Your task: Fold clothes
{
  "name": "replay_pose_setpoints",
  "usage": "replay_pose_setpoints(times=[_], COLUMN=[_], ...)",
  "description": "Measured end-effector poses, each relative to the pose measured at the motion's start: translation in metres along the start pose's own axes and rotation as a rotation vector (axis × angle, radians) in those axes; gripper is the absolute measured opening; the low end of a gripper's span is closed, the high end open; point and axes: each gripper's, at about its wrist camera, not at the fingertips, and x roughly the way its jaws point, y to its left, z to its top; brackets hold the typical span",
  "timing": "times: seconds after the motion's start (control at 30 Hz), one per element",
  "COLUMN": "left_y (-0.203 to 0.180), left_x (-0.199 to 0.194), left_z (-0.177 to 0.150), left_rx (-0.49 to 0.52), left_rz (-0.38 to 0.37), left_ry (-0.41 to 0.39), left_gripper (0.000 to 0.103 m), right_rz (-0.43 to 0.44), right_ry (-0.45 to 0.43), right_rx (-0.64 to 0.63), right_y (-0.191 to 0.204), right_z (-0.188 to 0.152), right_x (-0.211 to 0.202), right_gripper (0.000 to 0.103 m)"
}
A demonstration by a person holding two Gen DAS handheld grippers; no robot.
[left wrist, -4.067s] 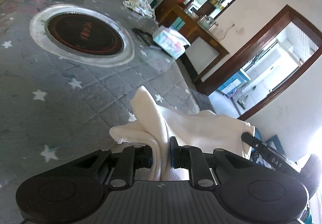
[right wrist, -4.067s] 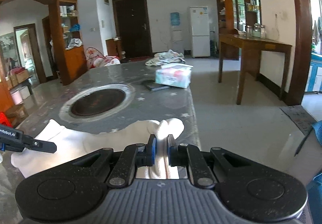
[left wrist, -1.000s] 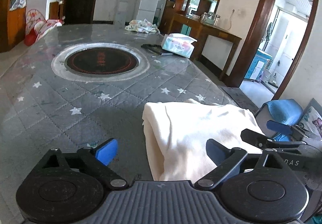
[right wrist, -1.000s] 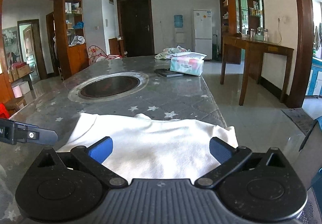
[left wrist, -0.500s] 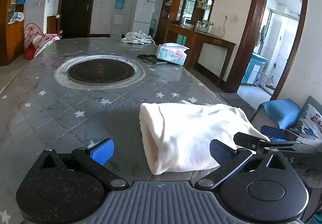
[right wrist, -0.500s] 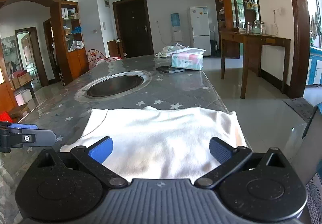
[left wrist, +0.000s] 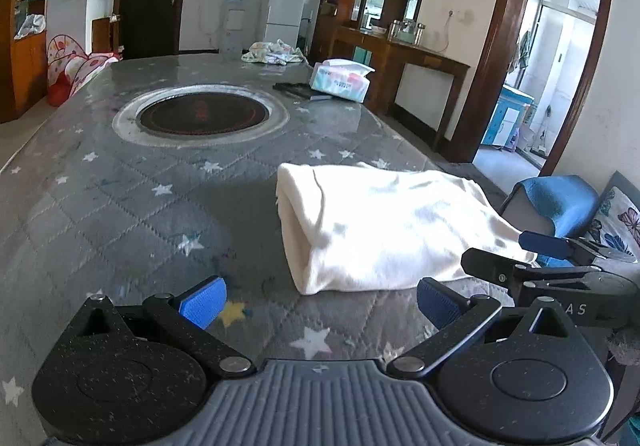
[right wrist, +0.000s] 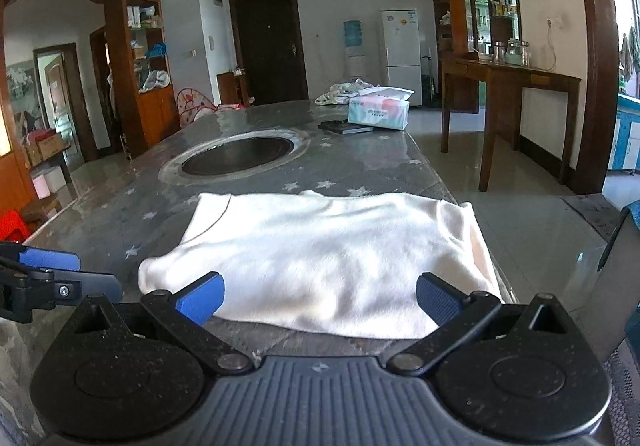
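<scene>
Lying doubled over near the tabletop's near right corner, the cream garment point(right wrist: 320, 254) shows a fold edge on its left. Left gripper point(left wrist: 318, 296) and right gripper point(right wrist: 318, 296) both gape wide, holding nothing. Further folds possible; cannot tell.

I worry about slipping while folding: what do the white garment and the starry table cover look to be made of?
White garment: soft matte knit, probably cotton; it drapes limply with gentle wrinkles. Table cover: grey quilted fabric by its stitched diamond pattern, yet it shines near the far end, so perhaps a clear film lies over it.
</scene>
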Motion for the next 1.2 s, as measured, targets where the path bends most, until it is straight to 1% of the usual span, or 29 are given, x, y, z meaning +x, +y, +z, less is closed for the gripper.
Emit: replay_pose_setpoints(times=[0.23,0.63,0.77,1.2], left_y=[0.000,-0.006,-0.005,-0.009], left_x=[-0.003,-0.002,-0.001,-0.003], left_z=[-0.010,-0.027,-0.030,-0.036], left_rx=[-0.006,0.012,0.008,0.021], left_rz=[0.018,0.021,0.029,0.058], left_ry=[0.024,0.069,0.078,0.086], left_gripper=[0.103,0.103,0.103,0.103], right_rz=[0.002,-0.035,-0.056,-0.059], right_ry=[0.003,0.053,0.079,0.093], right_rx=[0.007,0.027,0.033,0.038], right_y=[0.006,0.008,0.006,0.008], right_z=[-0.006,-0.016,-0.018,-0.023], right_x=[-0.007,-0.010,-0.008,-0.012], right_gripper=[0.103,0.103,0.103,0.103])
